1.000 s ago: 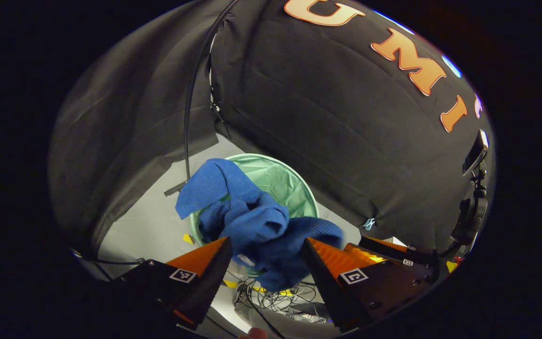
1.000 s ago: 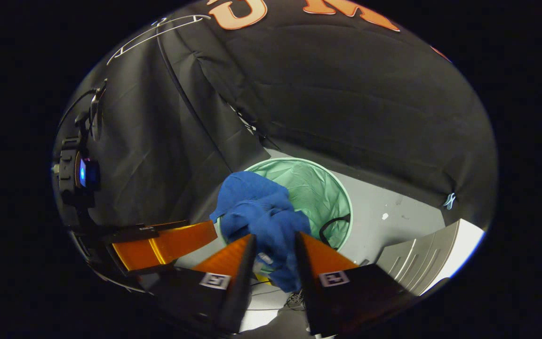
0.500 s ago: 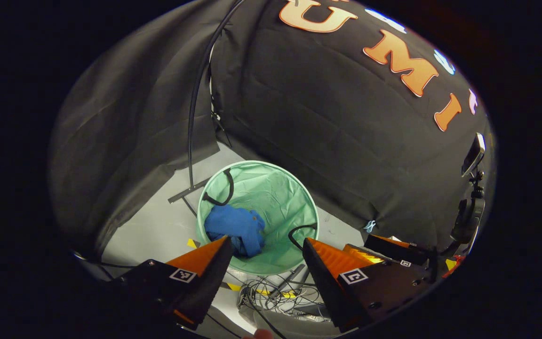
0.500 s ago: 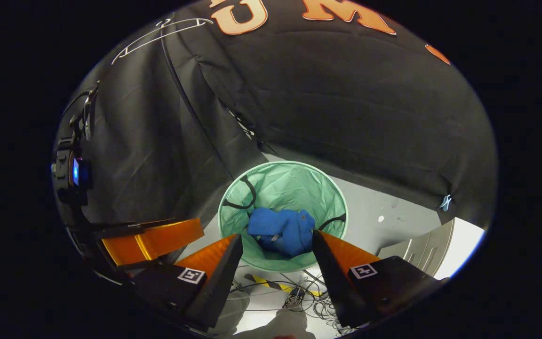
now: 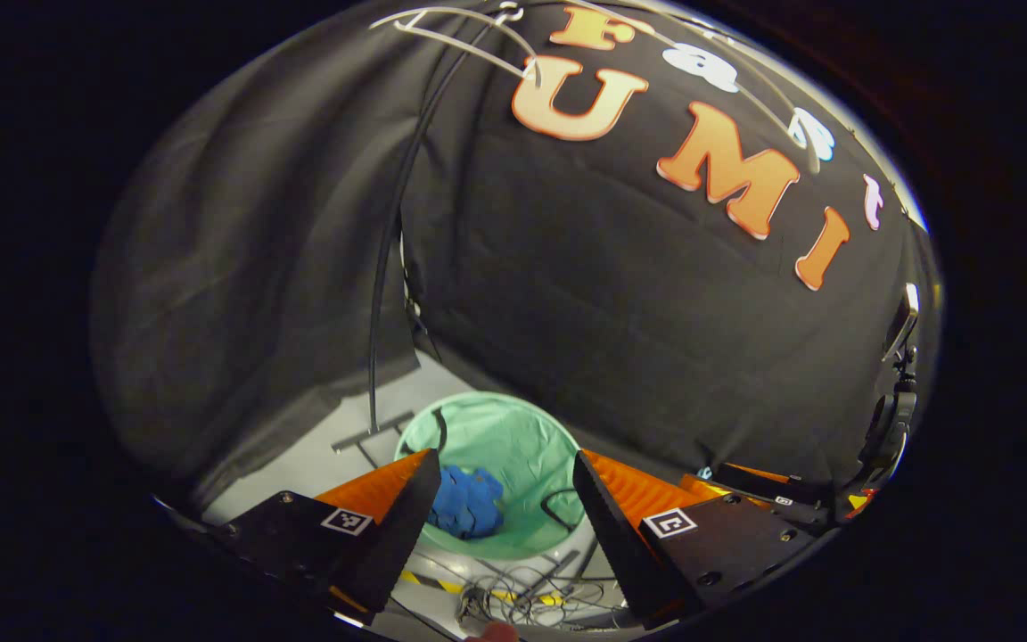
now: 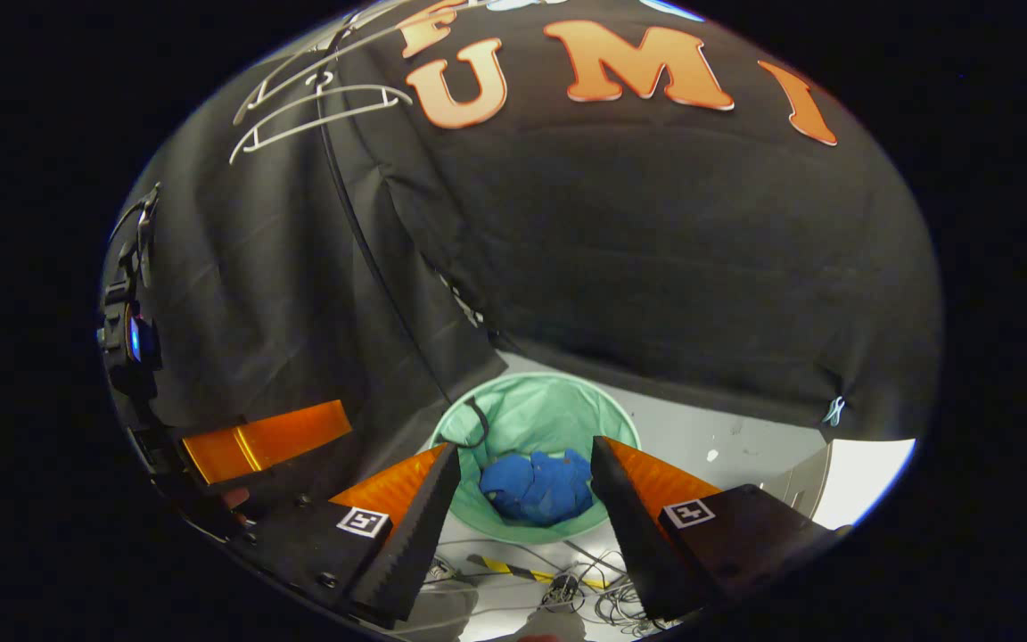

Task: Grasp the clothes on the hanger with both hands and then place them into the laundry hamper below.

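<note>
The blue clothes lie crumpled at the bottom of the green laundry hamper, low in the centre of the left gripper view; 1 second ago they hung bunched between the fingers above the rim, and half a second ago they had already dropped inside. The left gripper stands wide apart with nothing between its fingers, and the hamper now sits smaller and lower in the frame than before, so the gripper has risen. In the right gripper view the right gripper is likewise spread wide and empty, where 1 second ago it was pinched narrow on the cloth. White hangers now show at the upper left of that view. A tangle of cables lies on the floor just in front of the hamper.
</note>
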`<action>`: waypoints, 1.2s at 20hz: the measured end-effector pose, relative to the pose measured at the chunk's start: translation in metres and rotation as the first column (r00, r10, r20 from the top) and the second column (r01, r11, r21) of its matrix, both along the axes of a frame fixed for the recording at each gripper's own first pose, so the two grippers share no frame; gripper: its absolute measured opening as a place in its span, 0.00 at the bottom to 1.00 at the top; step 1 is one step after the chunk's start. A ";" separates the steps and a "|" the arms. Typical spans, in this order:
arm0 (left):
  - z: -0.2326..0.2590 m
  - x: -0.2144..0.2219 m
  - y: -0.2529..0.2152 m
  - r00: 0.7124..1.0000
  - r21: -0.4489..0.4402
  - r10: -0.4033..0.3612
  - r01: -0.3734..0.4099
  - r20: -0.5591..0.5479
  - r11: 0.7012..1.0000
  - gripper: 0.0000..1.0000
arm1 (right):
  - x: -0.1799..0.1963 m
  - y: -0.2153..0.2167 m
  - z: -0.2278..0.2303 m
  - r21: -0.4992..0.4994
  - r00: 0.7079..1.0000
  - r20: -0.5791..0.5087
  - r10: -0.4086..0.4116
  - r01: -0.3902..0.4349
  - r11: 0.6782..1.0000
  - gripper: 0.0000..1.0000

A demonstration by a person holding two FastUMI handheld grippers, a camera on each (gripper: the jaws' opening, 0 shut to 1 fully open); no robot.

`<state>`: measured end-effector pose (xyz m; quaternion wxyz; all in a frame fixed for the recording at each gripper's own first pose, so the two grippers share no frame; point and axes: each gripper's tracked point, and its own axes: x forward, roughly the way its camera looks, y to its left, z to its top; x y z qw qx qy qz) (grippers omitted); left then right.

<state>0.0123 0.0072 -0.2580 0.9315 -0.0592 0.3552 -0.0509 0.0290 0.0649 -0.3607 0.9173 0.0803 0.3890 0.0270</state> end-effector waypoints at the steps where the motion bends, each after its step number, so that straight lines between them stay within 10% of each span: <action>1: 0.023 0.007 0.001 0.999 0.003 0.006 -0.006 0.053 1.000 0.95 | 0.006 -0.001 0.019 0.003 0.999 0.043 -0.005 0.005 1.000 0.97; 11: 0.205 0.033 0.009 0.873 -0.015 0.077 -0.080 0.482 0.997 0.94 | 0.057 -0.013 0.211 -0.033 0.890 0.457 0.000 0.017 0.999 0.86; 13: 0.228 0.039 0.001 0.851 -0.029 0.089 -0.087 0.517 0.996 0.98 | 0.061 -0.018 0.242 -0.029 0.858 0.513 -0.010 0.029 0.999 1.00; 14: 0.237 0.041 0.001 0.840 -0.042 0.098 -0.089 0.533 0.995 0.98 | 0.063 -0.022 0.253 -0.038 0.844 0.535 -0.013 0.040 0.998 0.84; 24: 0.323 0.036 0.033 0.706 0.018 0.108 -0.169 0.700 0.985 0.89 | 0.061 -0.075 0.311 -0.080 0.738 0.670 -0.082 0.182 0.980 0.84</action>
